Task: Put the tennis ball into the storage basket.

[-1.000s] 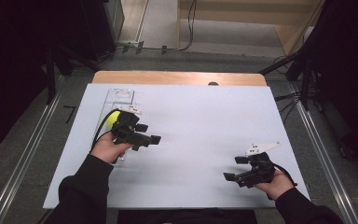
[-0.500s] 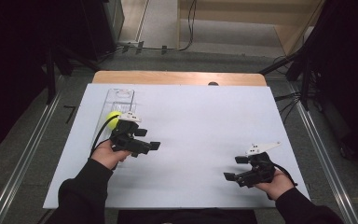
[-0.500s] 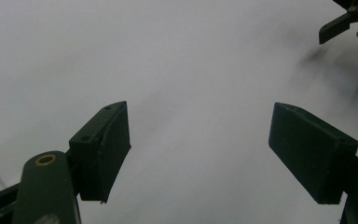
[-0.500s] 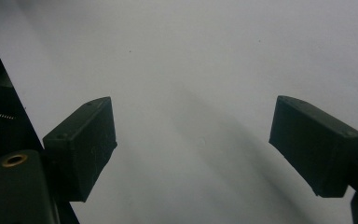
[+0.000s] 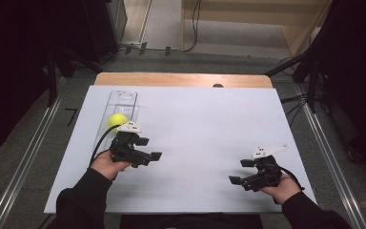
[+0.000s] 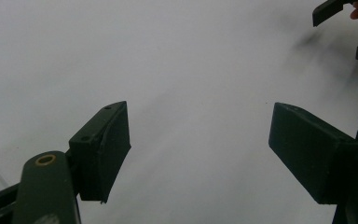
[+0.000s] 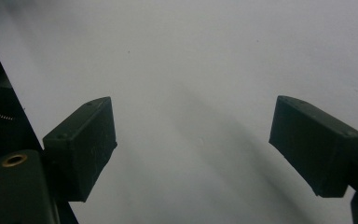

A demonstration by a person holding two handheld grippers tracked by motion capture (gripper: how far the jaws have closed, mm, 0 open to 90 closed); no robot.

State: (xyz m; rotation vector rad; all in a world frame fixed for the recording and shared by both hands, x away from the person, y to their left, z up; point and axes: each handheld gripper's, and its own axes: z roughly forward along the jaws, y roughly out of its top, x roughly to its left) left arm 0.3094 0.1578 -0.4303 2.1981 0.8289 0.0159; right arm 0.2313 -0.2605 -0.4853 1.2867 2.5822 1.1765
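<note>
The tennis ball (image 5: 117, 119) in its clear tray (image 5: 123, 98) looks light, springy, fuzzy; grip across its middle. Both tools, left (image 5: 152, 149) and right (image 5: 238, 171), are released, empty.

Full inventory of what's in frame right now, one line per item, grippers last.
Yellow-green tennis ball: 1, yellow-green, in the clear tray, just beyond the left gripper.
Clear plastic tray: 1, transparent, far left part of the sheet.
White sheet: 1, white, covering the tabletop.
Wooden table edge: 1, light brown, along the far side.
Left gripper: 1, black, jaws apart, nothing between them, near the tray.
Right gripper: 1, black, jaws apart, nothing between them, near right of the sheet.
</note>
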